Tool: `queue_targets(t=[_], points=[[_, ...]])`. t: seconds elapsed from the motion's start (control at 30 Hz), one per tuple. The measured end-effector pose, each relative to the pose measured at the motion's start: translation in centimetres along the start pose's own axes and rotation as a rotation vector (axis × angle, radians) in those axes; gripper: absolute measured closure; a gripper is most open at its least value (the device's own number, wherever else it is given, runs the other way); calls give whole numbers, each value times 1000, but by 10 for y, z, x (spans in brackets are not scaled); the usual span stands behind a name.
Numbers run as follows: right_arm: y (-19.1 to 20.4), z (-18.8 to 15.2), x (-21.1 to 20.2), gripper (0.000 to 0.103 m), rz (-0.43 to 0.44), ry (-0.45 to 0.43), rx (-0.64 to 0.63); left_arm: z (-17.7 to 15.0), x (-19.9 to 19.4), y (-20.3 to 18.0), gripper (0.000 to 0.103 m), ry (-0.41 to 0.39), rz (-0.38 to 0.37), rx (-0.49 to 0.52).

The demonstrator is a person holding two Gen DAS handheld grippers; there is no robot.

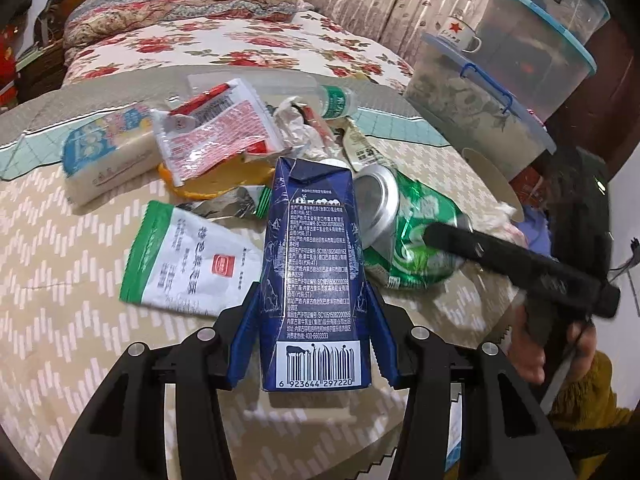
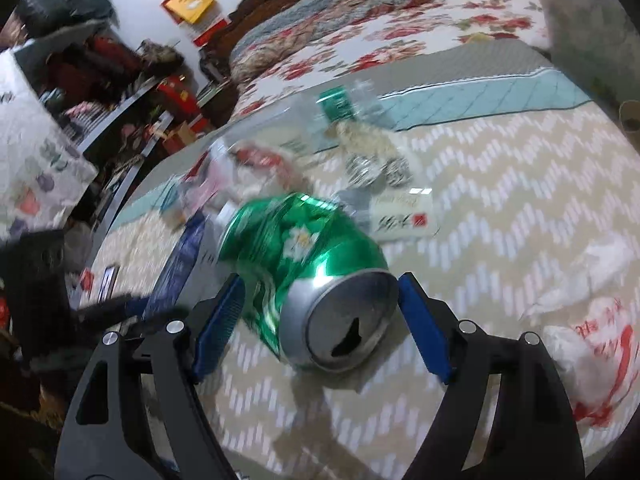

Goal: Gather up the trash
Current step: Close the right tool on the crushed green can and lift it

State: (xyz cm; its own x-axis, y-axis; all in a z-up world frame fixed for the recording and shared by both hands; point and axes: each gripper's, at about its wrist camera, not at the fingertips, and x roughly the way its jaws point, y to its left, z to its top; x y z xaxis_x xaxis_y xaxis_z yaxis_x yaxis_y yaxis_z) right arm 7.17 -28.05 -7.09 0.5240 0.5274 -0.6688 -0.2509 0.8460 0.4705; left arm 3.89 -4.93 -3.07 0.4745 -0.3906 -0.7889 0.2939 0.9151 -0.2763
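My left gripper (image 1: pixel 314 300) is shut on a dark blue milk carton (image 1: pixel 316 264), held upright with its barcode end toward the camera. Just right of the carton a crushed green can (image 1: pixel 416 236) lies on the beige patterned table cover (image 1: pixel 80 320). A black finger (image 1: pixel 512 260) of the right gripper reaches over the can. In the blurred right wrist view, the right gripper (image 2: pixel 320 280) stands wide open around the can (image 2: pixel 304 256). The can's opened top faces the camera, and its blue pads sit beside the can, not pressing it. The carton (image 2: pixel 180 264) shows at the left.
More trash lies behind the carton: a green-and-white pouch (image 1: pixel 192 264), a red-and-white wrapper (image 1: pixel 212 132), a tissue pack (image 1: pixel 104 148) and a plastic bottle (image 1: pixel 336 100). Stacked storage boxes (image 1: pixel 500 120) stand at right. A white plastic bag (image 2: pixel 592 352) lies right of the can. A flowered bed (image 1: pixel 240 44) is behind.
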Motion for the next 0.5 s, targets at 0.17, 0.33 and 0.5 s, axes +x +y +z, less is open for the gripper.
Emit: queue_targets(t=[0.17,0.33,0.5], points=[[-8,-8,6,41,36,13,43,-2,-4,-1,56,-4,33,-3],[-10,-12,-2,42,74,-19,85,-5,-11,-2,56,-12,36,-7],[2,-2,-42,42,60,-147,39,-1,-29,-11,57,-67,6,7]])
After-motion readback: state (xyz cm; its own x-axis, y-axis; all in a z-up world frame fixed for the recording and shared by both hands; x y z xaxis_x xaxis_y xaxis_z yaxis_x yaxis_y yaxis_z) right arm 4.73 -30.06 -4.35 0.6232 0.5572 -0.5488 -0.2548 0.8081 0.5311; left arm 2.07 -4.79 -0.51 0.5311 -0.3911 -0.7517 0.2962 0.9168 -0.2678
